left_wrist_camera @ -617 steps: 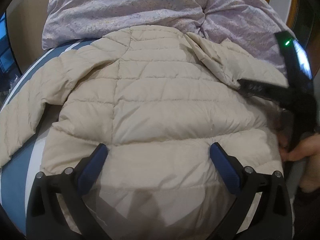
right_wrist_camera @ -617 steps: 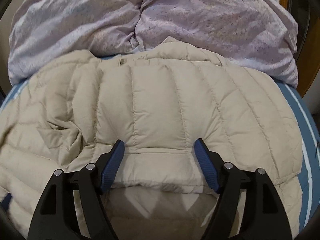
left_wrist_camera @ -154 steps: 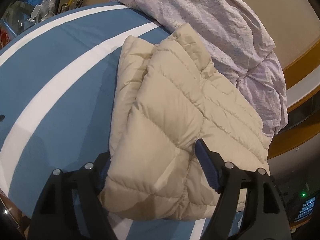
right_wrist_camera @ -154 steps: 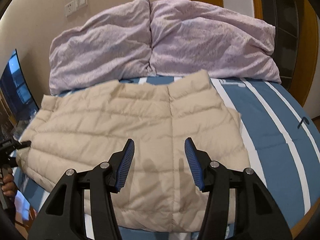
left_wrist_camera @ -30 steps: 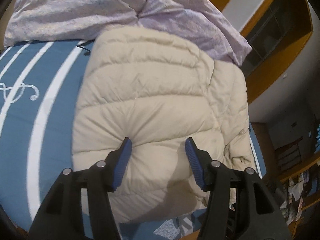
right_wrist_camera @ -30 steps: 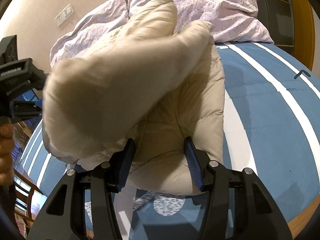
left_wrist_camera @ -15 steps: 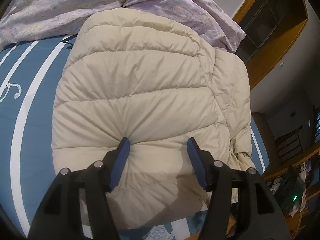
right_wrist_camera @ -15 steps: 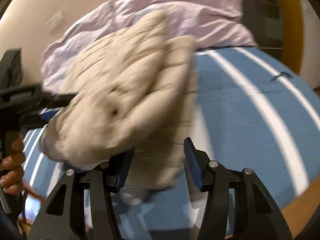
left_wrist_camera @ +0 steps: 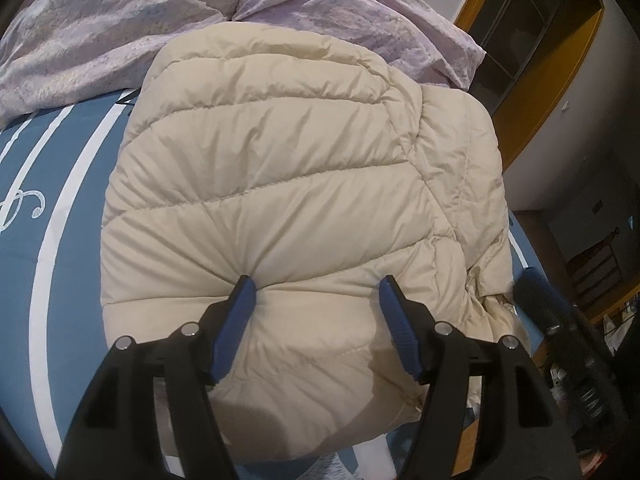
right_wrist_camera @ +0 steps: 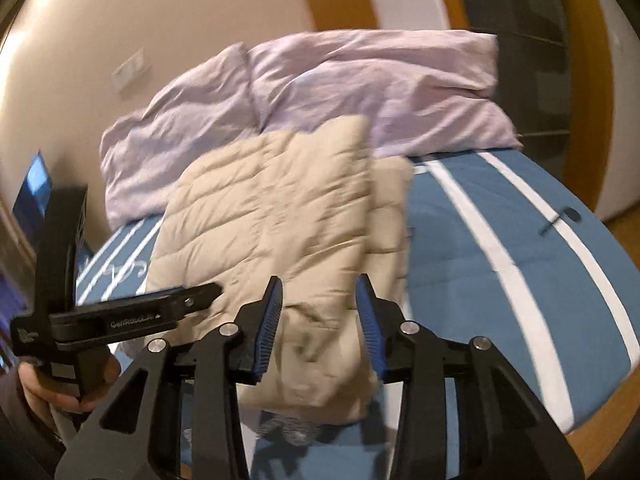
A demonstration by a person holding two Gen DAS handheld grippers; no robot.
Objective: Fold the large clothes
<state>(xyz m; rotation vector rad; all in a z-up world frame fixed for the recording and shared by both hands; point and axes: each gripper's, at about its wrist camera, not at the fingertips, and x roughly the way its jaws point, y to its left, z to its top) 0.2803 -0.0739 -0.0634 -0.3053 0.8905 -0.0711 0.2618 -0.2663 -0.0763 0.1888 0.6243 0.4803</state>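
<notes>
On the bed (right_wrist_camera: 500, 248), folded jacket (left_wrist_camera: 280, 184) dents under opening left gripper (left_wrist_camera: 318, 292); right gripper (right_wrist_camera: 318, 292) closes empty.

A bed (right_wrist_camera: 520, 248) fills most of both views, its blue cover crossed by white stripes (a curled white ornament shows at the left edge of the left wrist view). Two crumpled lilac pillows (right_wrist_camera: 360, 80) lie side by side at its head against a cream wall (right_wrist_camera: 160, 20), which carries a pale switch plate (right_wrist_camera: 128, 70). Orange-brown wooden framing (left_wrist_camera: 540, 92) surrounds dark glazed panels to the right. A wooden floor (right_wrist_camera: 624, 216) shows beyond the bed's far corner.
</notes>
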